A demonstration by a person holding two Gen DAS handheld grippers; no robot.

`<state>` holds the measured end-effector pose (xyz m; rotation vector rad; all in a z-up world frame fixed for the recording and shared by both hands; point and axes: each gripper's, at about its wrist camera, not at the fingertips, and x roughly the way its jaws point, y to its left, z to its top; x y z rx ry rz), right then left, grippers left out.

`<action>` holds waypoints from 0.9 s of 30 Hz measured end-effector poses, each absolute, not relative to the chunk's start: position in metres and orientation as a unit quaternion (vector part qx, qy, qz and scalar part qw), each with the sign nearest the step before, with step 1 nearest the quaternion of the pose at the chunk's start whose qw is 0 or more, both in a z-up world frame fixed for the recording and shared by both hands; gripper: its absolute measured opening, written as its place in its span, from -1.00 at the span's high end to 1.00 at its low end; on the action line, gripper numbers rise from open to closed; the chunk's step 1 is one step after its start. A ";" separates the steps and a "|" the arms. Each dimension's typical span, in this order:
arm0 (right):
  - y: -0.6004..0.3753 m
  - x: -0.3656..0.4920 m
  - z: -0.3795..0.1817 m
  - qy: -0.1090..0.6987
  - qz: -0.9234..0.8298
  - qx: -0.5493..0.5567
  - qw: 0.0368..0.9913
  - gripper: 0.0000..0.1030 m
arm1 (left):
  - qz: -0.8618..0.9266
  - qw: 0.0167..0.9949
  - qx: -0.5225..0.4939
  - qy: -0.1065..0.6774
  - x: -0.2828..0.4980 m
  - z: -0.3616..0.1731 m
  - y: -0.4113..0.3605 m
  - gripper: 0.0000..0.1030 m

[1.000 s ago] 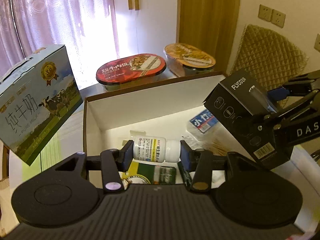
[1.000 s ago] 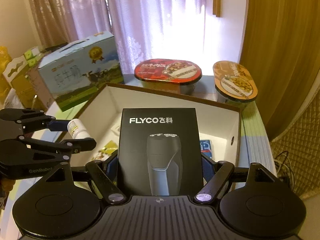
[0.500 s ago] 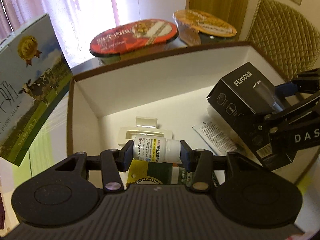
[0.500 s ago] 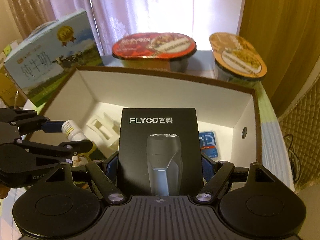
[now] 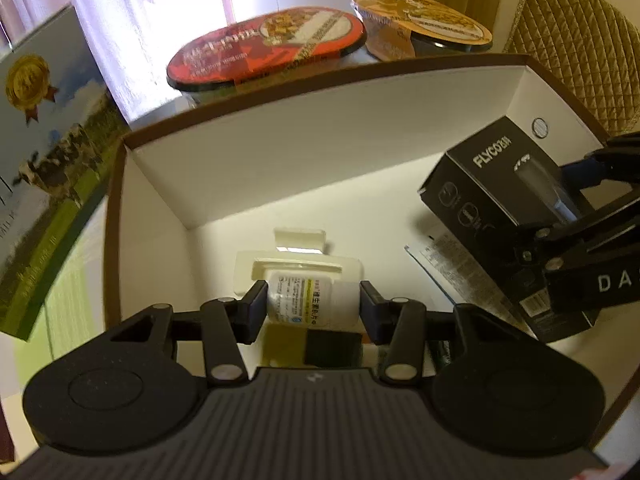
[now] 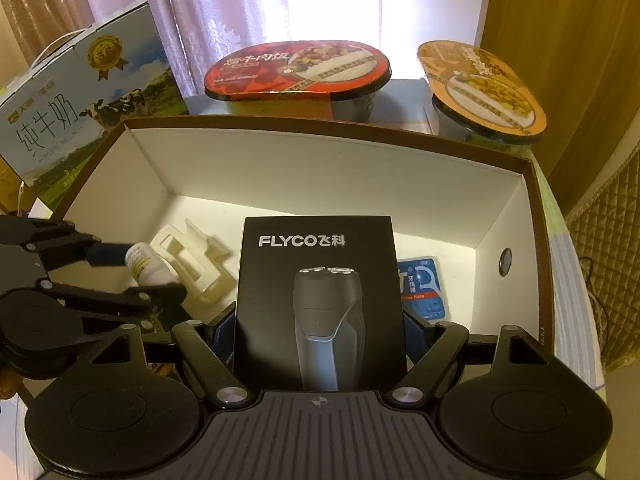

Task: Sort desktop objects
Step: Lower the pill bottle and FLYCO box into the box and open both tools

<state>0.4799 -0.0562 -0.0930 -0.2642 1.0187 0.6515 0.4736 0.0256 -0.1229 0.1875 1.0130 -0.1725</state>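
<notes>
Currently left claw grips small white labelled pill bottle, centre frame. Right claw clamps black rectangular shaver carton over white-lined open cardboard box.

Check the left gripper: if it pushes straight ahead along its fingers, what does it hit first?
Most likely the cream plastic holder lying on the box floor: it sits just past the white pill bottle clamped in the left gripper, so the bottle would touch it first. Behind it is the box's far wall. Depth is uncertain.
</notes>
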 end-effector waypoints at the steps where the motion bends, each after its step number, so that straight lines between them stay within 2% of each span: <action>1: -0.056 0.480 -0.094 0.478 0.305 -0.124 0.814 -0.48 | -0.082 0.866 0.094 0.483 0.474 -0.123 0.025 0.15; 13: -0.058 0.476 -0.095 0.480 0.305 -0.139 0.811 -0.48 | -0.082 0.868 0.085 0.483 0.471 -0.120 0.030 0.08; 19: -0.058 0.473 -0.094 0.472 0.302 -0.146 0.815 -0.51 | -0.080 0.868 0.086 0.483 0.465 -0.119 0.030 -0.07; 23: -0.060 0.468 -0.088 0.463 0.302 -0.162 0.817 -0.78 | -0.082 0.870 0.086 0.479 0.460 -0.115 0.030 -0.24; 27: -0.066 0.463 -0.086 0.463 0.305 -0.169 0.815 -0.87 | -0.088 0.870 0.086 0.478 0.455 -0.112 0.026 -0.46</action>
